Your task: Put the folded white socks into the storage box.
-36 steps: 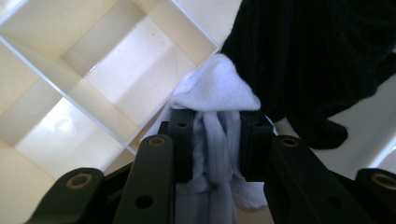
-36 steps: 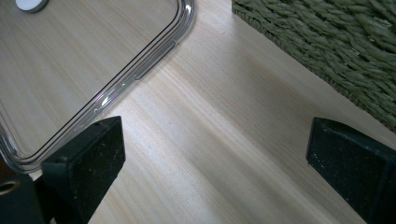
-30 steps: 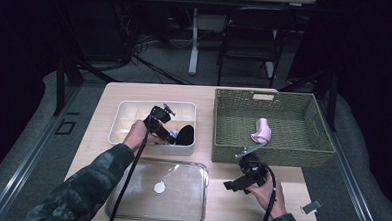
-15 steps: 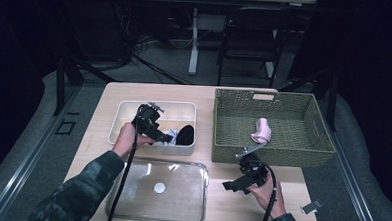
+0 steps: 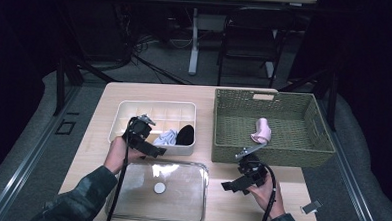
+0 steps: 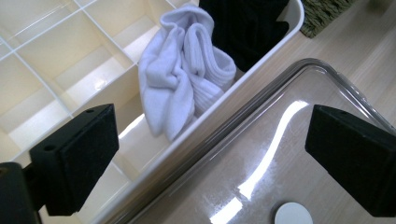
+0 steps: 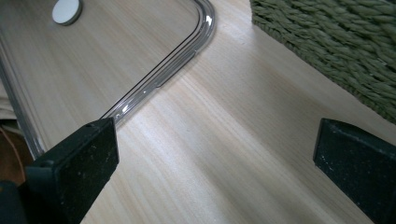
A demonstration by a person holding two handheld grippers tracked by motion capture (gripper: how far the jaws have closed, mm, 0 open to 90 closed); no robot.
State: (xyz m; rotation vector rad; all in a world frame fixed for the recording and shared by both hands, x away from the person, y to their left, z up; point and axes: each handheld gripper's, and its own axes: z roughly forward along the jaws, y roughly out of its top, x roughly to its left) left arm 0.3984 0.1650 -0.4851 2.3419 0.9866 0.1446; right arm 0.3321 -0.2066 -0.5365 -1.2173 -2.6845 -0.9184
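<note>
I see the big bench (image 5: 109, 99) across the middle of the frame, with my green woven basket (image 5: 317, 146) at the right and a pink thing (image 5: 261, 131) lying inside it. Left of centre sits my white divider tray (image 5: 156, 111); the white sock (image 6: 187, 70) lies in it beside a black sock (image 5: 185, 135). Below lies the clear lid (image 5: 180, 205). My left gripper (image 6: 210, 158) has just been opening, nothing between its jaws. My right gripper (image 7: 215, 168) is wide apart over bare bench.
</note>
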